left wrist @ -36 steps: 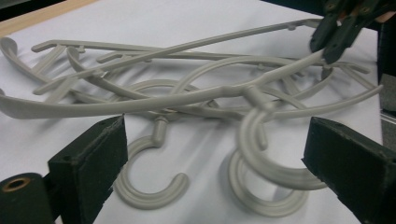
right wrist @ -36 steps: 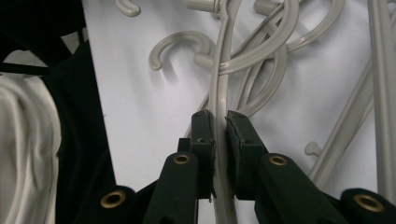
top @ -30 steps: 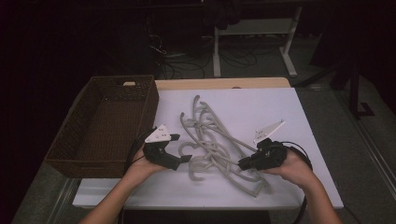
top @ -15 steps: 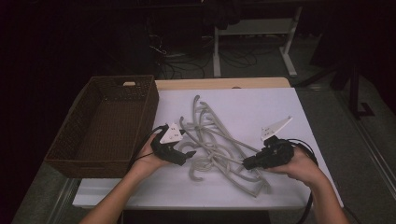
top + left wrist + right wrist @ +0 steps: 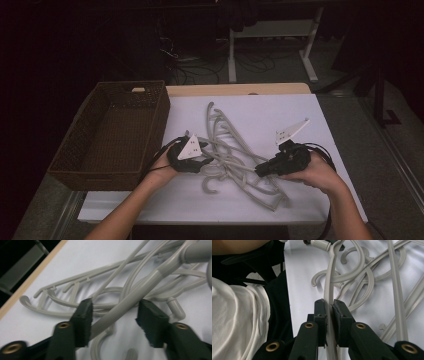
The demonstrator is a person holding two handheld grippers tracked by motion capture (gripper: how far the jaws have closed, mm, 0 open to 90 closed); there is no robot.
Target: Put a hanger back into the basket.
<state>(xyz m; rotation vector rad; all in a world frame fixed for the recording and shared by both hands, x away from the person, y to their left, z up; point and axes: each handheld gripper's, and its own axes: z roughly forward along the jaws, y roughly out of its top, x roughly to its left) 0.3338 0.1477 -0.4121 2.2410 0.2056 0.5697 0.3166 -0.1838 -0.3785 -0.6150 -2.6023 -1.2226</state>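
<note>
The right gripper (image 5: 329, 306) clamps one arm of a grey hanger (image 5: 329, 277). The left gripper (image 5: 113, 315) has just been closing, its jaws apart around another hanger's arm (image 5: 140, 290). Past the jaws, the hanger tangle (image 5: 235, 150) lies on the white table (image 5: 300, 107); a wicker basket (image 5: 107, 172) sits beside, and the dark room hides its cables and desk legs.

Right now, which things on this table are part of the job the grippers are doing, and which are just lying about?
In the job:
- tangled grey plastic hangers
- right gripper, clamped on one hanger's arm
- left gripper, jaws just closing, a hanger arm between them, touching one pad, not yet clamped

Lying about:
- brown wicker basket, left of the pile
- white table
</note>
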